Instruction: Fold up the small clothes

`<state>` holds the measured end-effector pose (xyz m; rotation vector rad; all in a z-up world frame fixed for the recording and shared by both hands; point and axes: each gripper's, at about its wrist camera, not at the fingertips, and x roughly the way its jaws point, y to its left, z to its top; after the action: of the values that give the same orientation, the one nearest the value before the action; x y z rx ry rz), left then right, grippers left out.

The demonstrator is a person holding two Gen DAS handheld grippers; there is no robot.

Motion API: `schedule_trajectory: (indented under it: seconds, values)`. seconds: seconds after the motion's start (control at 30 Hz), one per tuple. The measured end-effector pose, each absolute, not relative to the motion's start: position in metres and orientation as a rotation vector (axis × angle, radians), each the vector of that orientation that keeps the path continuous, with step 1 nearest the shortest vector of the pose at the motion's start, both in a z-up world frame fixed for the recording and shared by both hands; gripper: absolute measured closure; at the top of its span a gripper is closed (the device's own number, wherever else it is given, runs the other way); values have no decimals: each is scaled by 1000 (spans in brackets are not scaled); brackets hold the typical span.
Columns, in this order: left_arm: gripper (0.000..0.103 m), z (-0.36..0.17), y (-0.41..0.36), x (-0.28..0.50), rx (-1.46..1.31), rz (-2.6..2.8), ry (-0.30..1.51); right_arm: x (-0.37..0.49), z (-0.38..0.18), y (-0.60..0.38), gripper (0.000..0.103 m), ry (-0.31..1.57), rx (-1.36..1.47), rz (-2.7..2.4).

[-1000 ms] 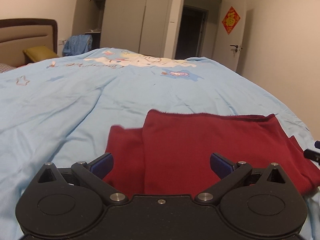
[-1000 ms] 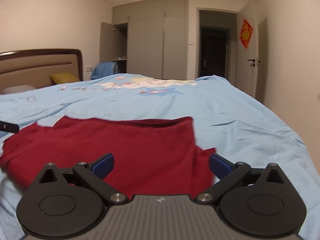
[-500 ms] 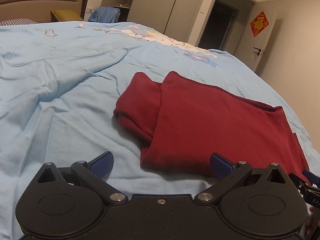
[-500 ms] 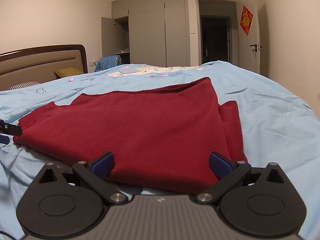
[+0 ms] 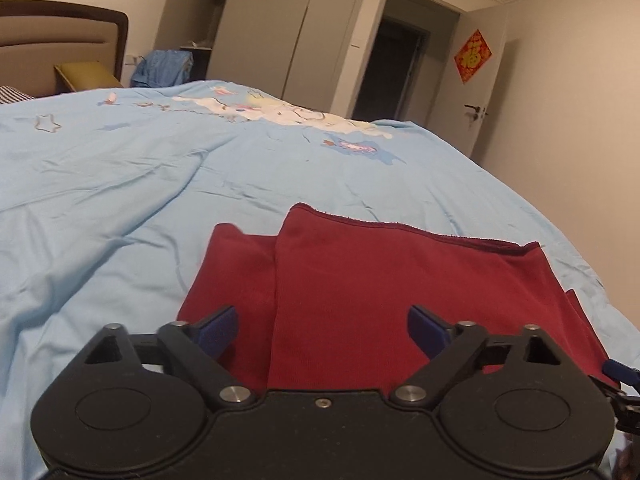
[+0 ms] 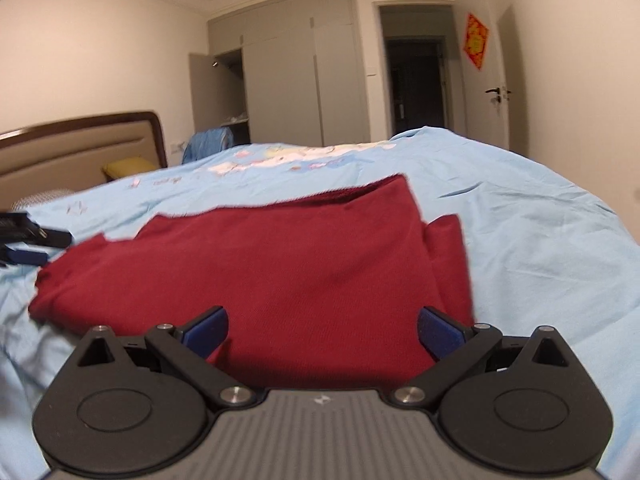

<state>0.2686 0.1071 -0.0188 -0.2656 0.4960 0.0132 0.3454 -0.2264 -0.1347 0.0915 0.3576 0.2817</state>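
On bed w/ light blue duvet [image 5: 120, 184]: dark red garment [image 5: 400, 292], partly folded, lying flat near the duvet's near edge. Seen via left wrist cam at 12 o'clock, right ahead of left claw [image 5: 322, 330]; claw spread wide, blue pads either side, nothing gripped, poised over the near edge of the cloth. Narrower red flap at 10 o'clock of main panel, partly tucked beneath it; frayed-looking hem along the far edge, 12 to 2 o'clock. Tip of the other tool peeking in at 4 o'clock.

Via right wrist cam: same garment [image 6: 260, 264] filling the middle, right claw [image 6: 322, 330] also spread wide, empty, over its near edge. Second flap sticking out at 2 o'clock. Other tool's tip visible at 9 o'clock, beside garment's far corner.

Likely reason for the setup: both claws lined up along the near edge, one per side, probably so each can pinch a corner and carry the edge over toward 12 o'clock for the next fold. Flat bed = fabric stays spread, creases even. Fold judged partway done.

Background: headboard [image 6: 80, 148] at 9 o'clock, wardrobe [image 6: 296, 80], dark doorway [image 6: 416, 80], red wall ornament [image 6: 476, 40] at 1 o'clock.
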Motion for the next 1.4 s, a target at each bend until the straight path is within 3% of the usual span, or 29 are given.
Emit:
schedule_trajectory:
  seconds: [0.13,0.23,0.33,0.37,0.47,0.7,1.13,1.27,1.33,1.4]
  values:
    - [42,-24,122,305,-334,-7,550,354,-127,-234,0,360,111,255]
    - [51,-31,131,327,-391,30,597,360,-125,-234,0,368,117,239]
    - [82,-36,137,341,-422,42,622,362,-125,-233,0,370,106,243]
    - [97,-37,137,344,-416,50,631,363,-125,-231,0,372,100,244]
    - [99,-34,137,341,-410,63,608,365,-125,-228,0,375,83,243]
    - [99,-20,140,310,-368,120,487,366,-125,-226,0,375,77,246]
    - [95,-34,144,312,-394,129,552,367,-130,-227,0,395,83,256]
    - [79,-27,140,304,-376,129,536,365,-132,-224,0,394,69,253]
    - [61,-24,137,299,-366,124,535,364,-132,-224,0,393,65,253]
    - [34,-19,132,290,-347,129,522,363,-132,-223,0,392,61,253]
